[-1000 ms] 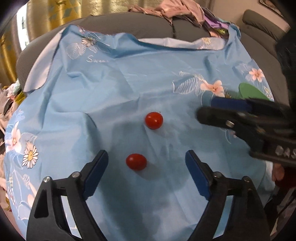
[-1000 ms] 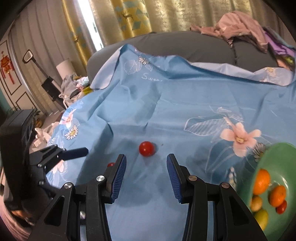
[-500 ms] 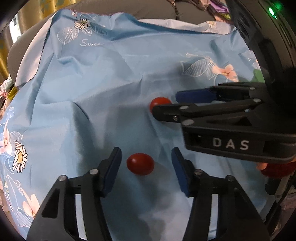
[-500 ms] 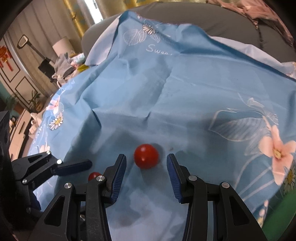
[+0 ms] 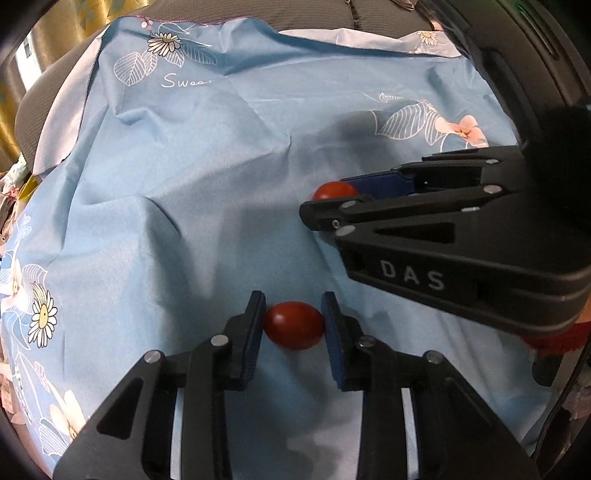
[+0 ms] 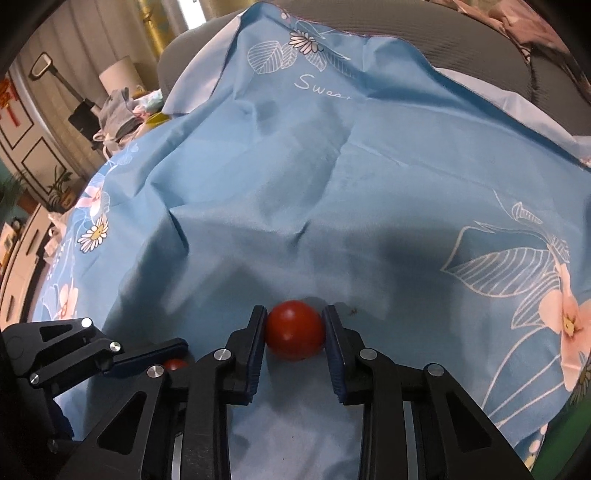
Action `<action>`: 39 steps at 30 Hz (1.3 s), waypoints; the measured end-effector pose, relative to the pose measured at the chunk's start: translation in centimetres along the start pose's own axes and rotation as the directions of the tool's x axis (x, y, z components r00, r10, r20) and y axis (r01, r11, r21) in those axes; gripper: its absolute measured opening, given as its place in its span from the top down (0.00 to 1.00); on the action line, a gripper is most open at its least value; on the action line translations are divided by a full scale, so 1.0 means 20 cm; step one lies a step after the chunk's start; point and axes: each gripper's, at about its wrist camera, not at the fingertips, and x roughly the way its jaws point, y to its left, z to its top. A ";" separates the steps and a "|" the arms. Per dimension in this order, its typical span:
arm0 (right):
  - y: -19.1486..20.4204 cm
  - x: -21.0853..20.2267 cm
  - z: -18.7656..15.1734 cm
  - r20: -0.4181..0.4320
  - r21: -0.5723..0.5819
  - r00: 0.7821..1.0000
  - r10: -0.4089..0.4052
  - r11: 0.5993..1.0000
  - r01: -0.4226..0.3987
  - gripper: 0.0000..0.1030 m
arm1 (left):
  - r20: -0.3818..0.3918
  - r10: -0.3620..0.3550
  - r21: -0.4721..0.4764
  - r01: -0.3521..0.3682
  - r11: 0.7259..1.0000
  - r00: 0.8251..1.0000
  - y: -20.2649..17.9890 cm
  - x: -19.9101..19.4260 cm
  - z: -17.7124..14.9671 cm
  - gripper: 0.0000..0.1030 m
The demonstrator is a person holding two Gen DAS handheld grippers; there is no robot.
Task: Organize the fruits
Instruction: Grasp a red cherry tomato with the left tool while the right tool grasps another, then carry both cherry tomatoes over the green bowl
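Both claws clamped, one tomato each. Left claw [image 5: 293,325] has just been closing, and its blue pads now press both ends of the oval tomato [image 5: 294,325]. Right claw [image 6: 294,334] has likewise just been closing onto the round tomato [image 6: 294,334], pads tight on both sides.

Both tomatoes look to sit on the cloth [image 5: 207,192], not lifted, though I can't be sure. They lie near each other, so the two claws work side by side. The right claw crosses the left view just above the left claw, apart from it.

Why this grip: both claws come in steeply from above, so the pads straddle each tomato at its widest part. My read: that centres the fruit and stops it rolling on soft fabric.

Materials:
- Tomatoes: smooth, glossy red skin, small. One egg-shaped, one near spherical. Likely soft, so squeeze lightly.
- Cloth: thin light-blue fabric, floral print, creased and rumpled. It's draped over a grey sofa [image 6: 461,33], so the base is uneven and yielding, no bench.
- Claws: rigid black plastic arms, flat blue pads [image 5: 255,332], metal rivets.

Next step, as a guess: lift both. No fruit container in view now.
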 end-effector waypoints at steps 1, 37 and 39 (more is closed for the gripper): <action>0.00 -0.01 0.00 0.003 0.002 1.000 0.005 1.000 -0.005 0.69 | 0.004 0.000 0.001 0.000 1.000 1.000 0.00 -0.01 0.00 0.71; -0.27 -1.12 -0.70 0.375 0.196 0.925 -0.064 0.980 -0.012 0.69 | 0.202 -0.063 0.173 0.028 0.984 0.977 -0.80 -0.64 0.00 0.70; -0.32 -1.15 -0.74 0.386 0.217 0.919 -0.083 0.976 -0.003 0.69 | 0.196 -0.071 0.199 0.031 0.980 0.978 -0.86 -0.63 0.03 0.70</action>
